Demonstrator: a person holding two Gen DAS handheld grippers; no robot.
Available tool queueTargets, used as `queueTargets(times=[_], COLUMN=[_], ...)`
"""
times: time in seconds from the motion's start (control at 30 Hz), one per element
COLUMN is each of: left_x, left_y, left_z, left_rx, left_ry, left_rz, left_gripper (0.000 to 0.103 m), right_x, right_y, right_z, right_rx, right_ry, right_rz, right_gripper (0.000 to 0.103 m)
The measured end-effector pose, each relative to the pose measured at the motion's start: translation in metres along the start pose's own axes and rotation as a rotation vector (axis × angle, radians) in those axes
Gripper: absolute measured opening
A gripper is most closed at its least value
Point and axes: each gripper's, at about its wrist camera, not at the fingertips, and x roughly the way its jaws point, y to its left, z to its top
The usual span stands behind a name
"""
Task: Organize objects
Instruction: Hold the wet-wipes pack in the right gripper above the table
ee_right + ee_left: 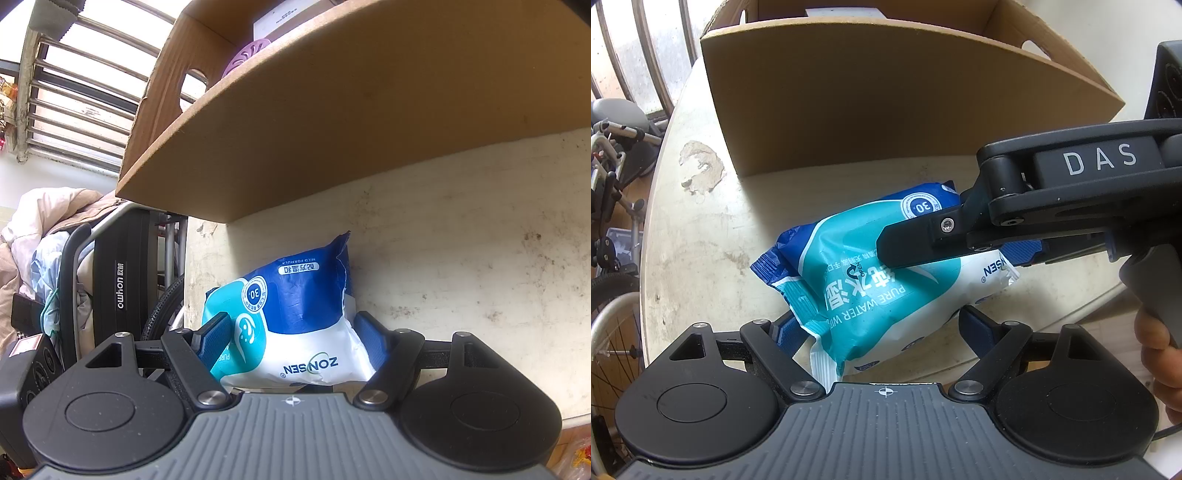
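A blue, teal and white pack of wet wipes [871, 280] [306, 306] sits tilted on the pale table [701, 221], just in front of a cardboard box [886, 110] [369, 110]. My left gripper [877, 319] straddles the pack's near end, its blue pads against both sides. From the right, my right gripper [945, 254] [291, 321] is shut on the pack's other end. One of its fingers [905, 243] lies over the pack's top, and both pads press the sides in the right wrist view.
Inside the open box are a purple disc [243, 55] and a white carton [284, 18]. A hand [1156, 350] grips the right tool's handle. A bicycle wheel [613, 295] and black equipment [122, 284] stand past the table's left edge. The tabletop [480, 258] is stained.
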Motion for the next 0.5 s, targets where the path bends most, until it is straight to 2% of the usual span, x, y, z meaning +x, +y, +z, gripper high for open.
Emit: queueTargets(times=[0.5], left_x=[0.0019], left_y=[0.0055], left_z=[0.0061], left_rx=[0.021], left_ry=[-0.002], left_rz=[0.003], left_gripper=[0.086], right_x=[-0.0002], right_y=[0.0001], right_z=[-0.0004], right_rx=[0.001], right_ry=[0.000], right_rz=[0.000], right_gripper=[0.076])
